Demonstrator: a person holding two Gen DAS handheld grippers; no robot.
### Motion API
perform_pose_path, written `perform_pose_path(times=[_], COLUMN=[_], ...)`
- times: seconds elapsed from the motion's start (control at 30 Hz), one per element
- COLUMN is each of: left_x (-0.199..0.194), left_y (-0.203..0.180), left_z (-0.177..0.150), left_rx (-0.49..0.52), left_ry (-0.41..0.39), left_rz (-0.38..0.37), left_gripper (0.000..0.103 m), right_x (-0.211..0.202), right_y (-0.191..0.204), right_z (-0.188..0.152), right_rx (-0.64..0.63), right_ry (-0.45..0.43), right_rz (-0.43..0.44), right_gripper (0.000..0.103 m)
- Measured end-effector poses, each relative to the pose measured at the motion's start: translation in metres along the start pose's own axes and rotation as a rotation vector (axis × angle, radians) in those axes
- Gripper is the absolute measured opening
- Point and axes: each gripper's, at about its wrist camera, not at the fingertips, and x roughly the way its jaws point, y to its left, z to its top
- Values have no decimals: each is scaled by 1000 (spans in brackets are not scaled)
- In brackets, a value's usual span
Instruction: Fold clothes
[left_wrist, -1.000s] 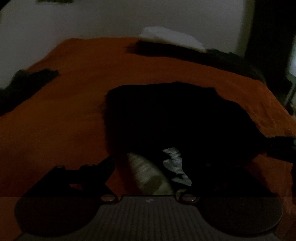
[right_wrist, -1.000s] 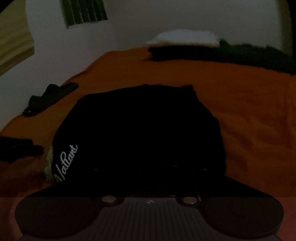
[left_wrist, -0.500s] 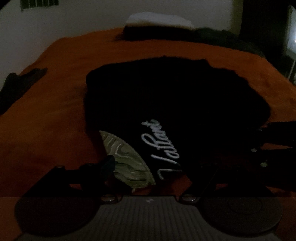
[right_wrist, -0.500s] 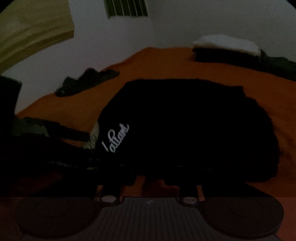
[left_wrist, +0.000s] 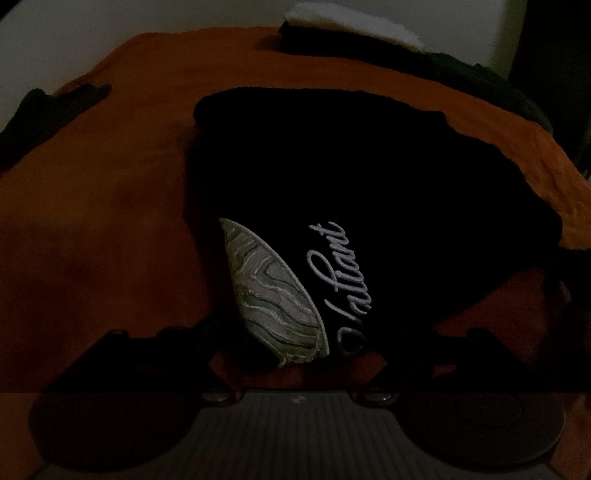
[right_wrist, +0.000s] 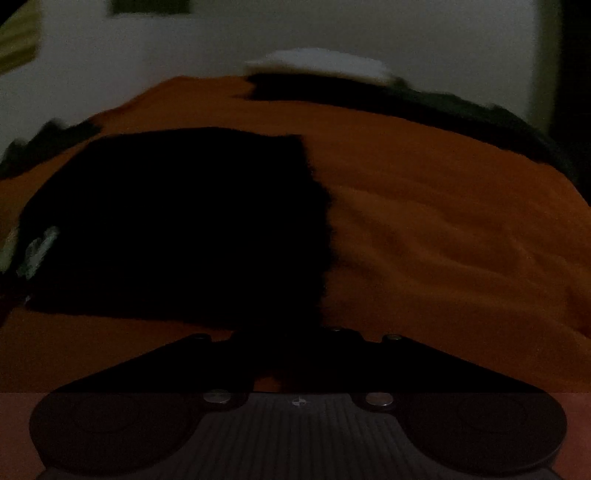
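A: Where is the garment?

B: The black garment (left_wrist: 369, 177) lies flat in the middle of the orange bed cover (left_wrist: 110, 206). Its patterned grey patch (left_wrist: 273, 291) and white script lettering (left_wrist: 343, 280) sit at the near edge.

A: And the jaws?

B: The left gripper (left_wrist: 295, 354) stands wide, straddling that near edge with nothing pressed. The right gripper (right_wrist: 301, 343) is drawn together at the garment's near right corner (right_wrist: 291, 317); too dark to tell whether cloth is pinched.

A: How should it handle?

B: Probably soft, light and limp, so it sags and drags on the cover. I'd pinch both near corners, through every layer, and lift evenly.
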Motion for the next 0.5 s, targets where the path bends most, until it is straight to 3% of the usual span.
perform_pose_path(times=[0.07,0.13,0.2,0.27,0.33,0.5], left_x=[-9,-22,-33,-37,-31,16], left_y=[2,3,6,9,11,-3], left_z=[3,7,17,33,54,82], left_rx=[19,55,101,120,106,54], left_ry=[-26,-75,-119,-146,-150,-127], left_rz=[8,26,12,-5,-46,-71], left_gripper=[86,85,85,86,88,88], right_x=[-6,-21,-40,-55,-59,-12], right_y=[-5,-4,-5,-4,3,53], right_z=[4,11,18,27,41,69], right_rx=[-14,-54,-71,-71,-48,-4], right_ry=[-10,-40,-89,-140,-180,-121], right_rz=[-28,-41,-53,-60,-10,237], right_gripper=[5,16,36,36,36,36])
